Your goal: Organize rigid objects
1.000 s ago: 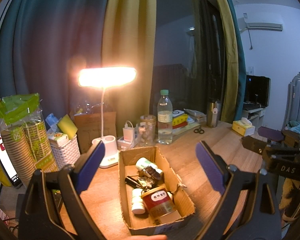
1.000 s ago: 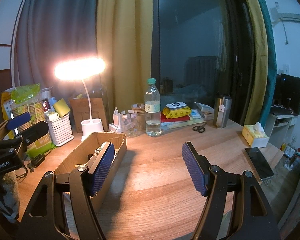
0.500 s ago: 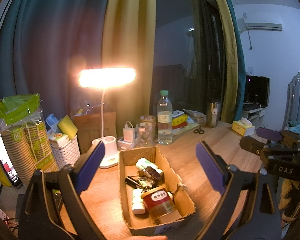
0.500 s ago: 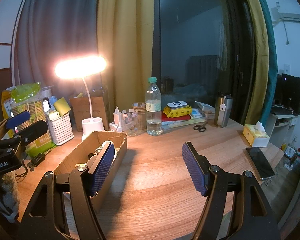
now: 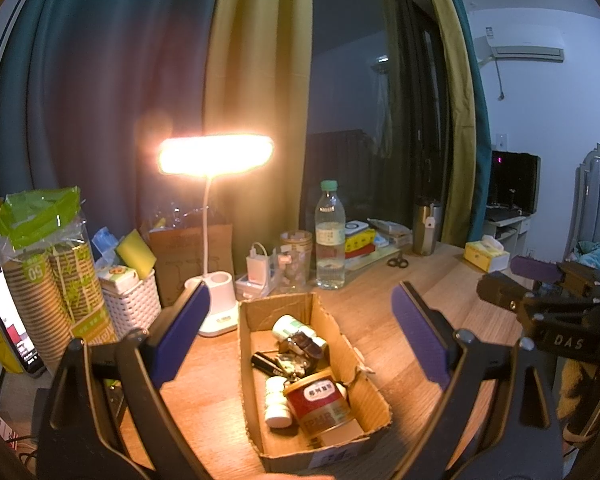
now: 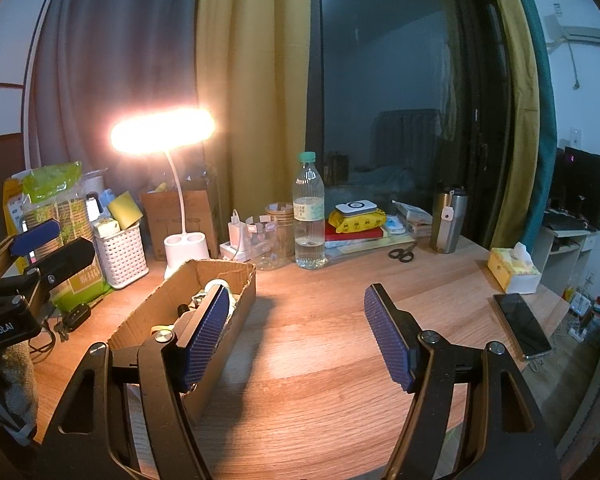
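Observation:
An open cardboard box (image 5: 374, 394) (image 6: 240, 270) lies on the wooden desk (image 6: 320, 340). Inside it are a red-labelled tin (image 5: 320, 404), a white bottle (image 5: 277, 402), a second white bottle (image 5: 288, 326) and some dark small items (image 5: 296, 354). My left gripper (image 5: 300, 326) hovers open above the box, nothing between its blue pads. My right gripper (image 6: 296, 320) is open too, held over bare desk just right of the box, nothing held. Each gripper shows at the edge of the other's view, the right gripper (image 5: 528, 276) and the left gripper (image 6: 50, 246).
A lit desk lamp (image 6: 184, 240), water bottle (image 6: 309, 216), white basket (image 6: 120, 254), paper cups (image 5: 56, 276), steel tumbler (image 6: 448, 220), scissors (image 6: 402, 254), tissue box (image 6: 514, 268) and a phone (image 6: 522, 326) stand around the desk. Curtains and a dark window lie behind.

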A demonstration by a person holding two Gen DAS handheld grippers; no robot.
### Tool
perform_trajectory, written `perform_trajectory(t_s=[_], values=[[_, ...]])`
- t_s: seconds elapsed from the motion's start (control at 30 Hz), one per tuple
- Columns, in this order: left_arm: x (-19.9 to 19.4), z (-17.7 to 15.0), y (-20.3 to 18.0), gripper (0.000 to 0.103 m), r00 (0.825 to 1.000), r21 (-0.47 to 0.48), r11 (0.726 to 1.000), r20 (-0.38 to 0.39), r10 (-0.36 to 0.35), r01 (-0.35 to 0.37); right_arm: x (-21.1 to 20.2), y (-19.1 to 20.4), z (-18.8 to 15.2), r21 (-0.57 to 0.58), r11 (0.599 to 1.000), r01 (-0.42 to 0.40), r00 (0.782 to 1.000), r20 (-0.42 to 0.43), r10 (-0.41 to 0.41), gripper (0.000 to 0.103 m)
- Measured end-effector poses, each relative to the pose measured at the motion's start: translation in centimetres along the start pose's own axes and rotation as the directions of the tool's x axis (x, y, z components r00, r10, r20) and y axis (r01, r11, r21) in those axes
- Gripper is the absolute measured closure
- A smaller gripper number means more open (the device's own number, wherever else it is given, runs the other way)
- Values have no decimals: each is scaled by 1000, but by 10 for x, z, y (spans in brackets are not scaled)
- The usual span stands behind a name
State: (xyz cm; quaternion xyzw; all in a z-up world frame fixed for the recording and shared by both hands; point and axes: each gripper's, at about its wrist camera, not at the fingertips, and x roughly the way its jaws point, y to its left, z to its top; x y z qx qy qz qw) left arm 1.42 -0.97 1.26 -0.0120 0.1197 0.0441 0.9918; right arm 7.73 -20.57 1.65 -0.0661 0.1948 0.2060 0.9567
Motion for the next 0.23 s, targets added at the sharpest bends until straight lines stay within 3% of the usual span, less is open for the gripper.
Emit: perform_trajectory(t_s=[0.23], values=[[0,1,0,10,1000,-2,1000,-6,2,-2,4,3,-2,-2,1000,-3,1000,-7,3,30]])
